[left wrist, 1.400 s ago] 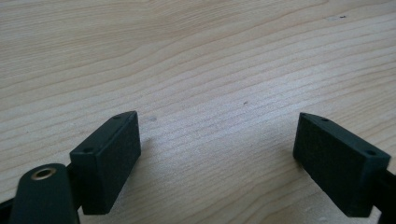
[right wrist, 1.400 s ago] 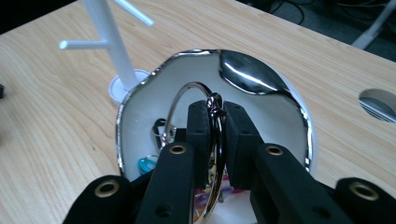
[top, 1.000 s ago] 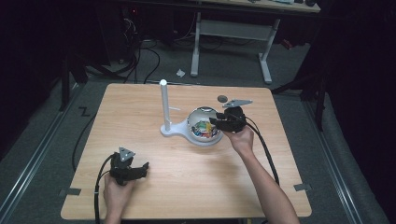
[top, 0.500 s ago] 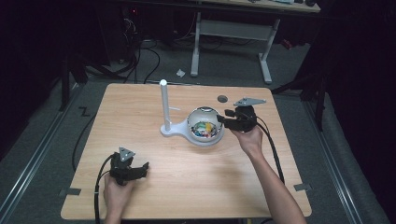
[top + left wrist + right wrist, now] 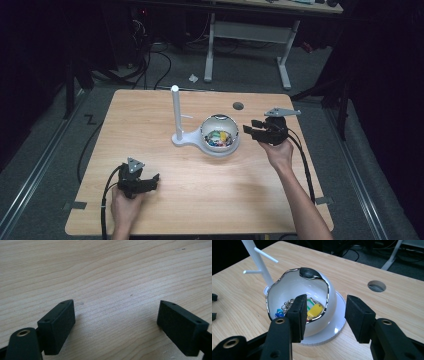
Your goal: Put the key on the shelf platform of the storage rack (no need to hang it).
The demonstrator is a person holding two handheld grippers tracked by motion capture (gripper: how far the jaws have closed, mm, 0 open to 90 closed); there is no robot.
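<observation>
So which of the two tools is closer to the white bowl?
The right tool, held just beside the white bowl, with jaws open and nothing between them. The left tool sits back near the table's front edge, well away from the bowl.

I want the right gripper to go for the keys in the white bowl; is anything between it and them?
Only the bowl itself. The right gripper stands open beside it, and the bowl's near wall and silver-edged rim lie between its jaws and the keys inside. Judging by that, it would probably have to come in over the rim.
</observation>
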